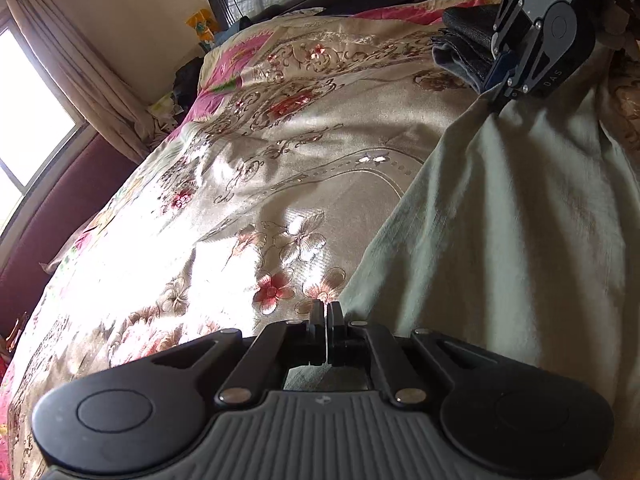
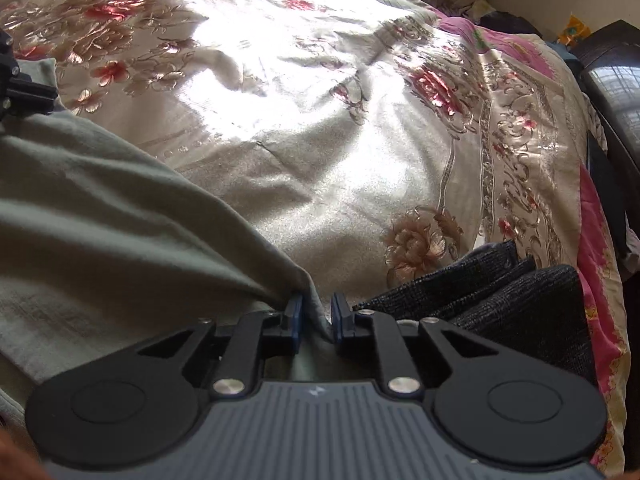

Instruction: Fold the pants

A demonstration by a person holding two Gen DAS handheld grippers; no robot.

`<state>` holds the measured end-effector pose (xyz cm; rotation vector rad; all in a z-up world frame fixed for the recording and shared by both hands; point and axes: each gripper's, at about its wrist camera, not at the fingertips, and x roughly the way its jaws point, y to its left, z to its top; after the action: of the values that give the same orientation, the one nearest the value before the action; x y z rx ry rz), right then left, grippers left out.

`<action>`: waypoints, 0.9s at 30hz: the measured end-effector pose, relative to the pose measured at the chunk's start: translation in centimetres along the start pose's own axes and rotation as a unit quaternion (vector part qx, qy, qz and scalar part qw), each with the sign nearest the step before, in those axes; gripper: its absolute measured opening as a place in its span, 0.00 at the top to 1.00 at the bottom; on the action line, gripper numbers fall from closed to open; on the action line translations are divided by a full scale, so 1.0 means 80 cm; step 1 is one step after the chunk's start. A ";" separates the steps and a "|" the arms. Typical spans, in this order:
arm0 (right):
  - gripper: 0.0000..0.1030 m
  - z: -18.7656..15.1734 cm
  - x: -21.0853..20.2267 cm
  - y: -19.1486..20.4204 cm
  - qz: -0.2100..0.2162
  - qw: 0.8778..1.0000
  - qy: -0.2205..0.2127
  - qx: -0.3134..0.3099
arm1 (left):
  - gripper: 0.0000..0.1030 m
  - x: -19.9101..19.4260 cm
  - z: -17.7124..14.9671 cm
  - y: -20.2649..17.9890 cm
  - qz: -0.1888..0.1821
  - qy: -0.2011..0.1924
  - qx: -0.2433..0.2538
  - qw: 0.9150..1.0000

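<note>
Green pants [image 1: 500, 220] hang pinched in left gripper [image 1: 327, 312] and "DAS"-marked right gripper [image 2: 317, 312] jaws.

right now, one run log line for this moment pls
step: fold pants | left gripper: shut on green pants | right gripper: pinching other pants edge, jaws slightly apart | dark folded clothes beside | bedspread underneath

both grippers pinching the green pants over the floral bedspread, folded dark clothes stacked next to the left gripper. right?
One error: the folded dark clothes sit beside the right gripper, not the left gripper; the right wrist view shows it. The rest stands: both pinch the green pants over the floral bedspread.
</note>
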<state>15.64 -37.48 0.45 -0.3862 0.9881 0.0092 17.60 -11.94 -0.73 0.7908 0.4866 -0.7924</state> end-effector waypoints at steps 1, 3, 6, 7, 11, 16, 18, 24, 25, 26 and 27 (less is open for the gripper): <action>0.76 -0.006 -0.015 -0.001 0.002 1.000 -0.018 0.011 | 0.81 -0.005 0.002 -0.002 -0.004 -0.005 -0.003 1.000; 0.63 -0.015 -0.038 0.001 -0.003 0.999 -0.044 0.011 | 0.80 -0.017 0.004 -0.011 -0.019 -0.013 -0.005 1.000; 0.57 -0.034 -0.056 0.012 -0.004 0.998 -0.057 -0.014 | 0.80 -0.033 0.000 -0.034 -0.033 -0.015 0.014 0.999; 0.56 -0.040 -0.059 0.016 0.010 0.998 -0.056 -0.019 | 0.80 -0.042 -0.001 -0.041 -0.044 -0.016 0.017 0.999; 0.58 -0.066 -0.067 0.039 0.106 0.992 -0.053 -0.035 | 0.79 -0.070 -0.007 -0.055 -0.101 -0.010 0.004 0.995; 0.59 -0.099 -0.065 0.055 0.157 0.987 0.033 -0.030 | 0.83 -0.083 -0.025 -0.082 -0.143 0.031 0.011 0.989; 0.58 -0.114 -0.085 0.050 0.168 0.983 0.060 -0.033 | 0.81 -0.098 -0.030 -0.087 -0.161 0.034 0.015 0.986; 0.60 -0.118 -0.114 0.025 0.138 0.989 0.035 0.035 | 0.76 -0.120 -0.043 -0.092 -0.164 0.047 0.036 0.985; 0.60 -0.116 -0.116 0.017 0.136 0.989 0.020 0.058 | 0.75 -0.121 -0.042 -0.088 -0.160 0.045 0.026 0.986; 0.60 -0.114 -0.119 0.010 0.125 0.989 -0.007 0.079 | 0.74 -0.121 -0.041 -0.083 -0.156 0.042 0.011 0.987; 0.60 -0.112 -0.118 0.008 0.109 0.991 -0.023 0.080 | 0.74 -0.121 -0.040 -0.078 -0.152 0.038 -0.003 0.988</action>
<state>2.99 -38.20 3.56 -0.1284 0.9735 0.1347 6.38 -8.00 0.87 0.7524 0.6882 -1.0452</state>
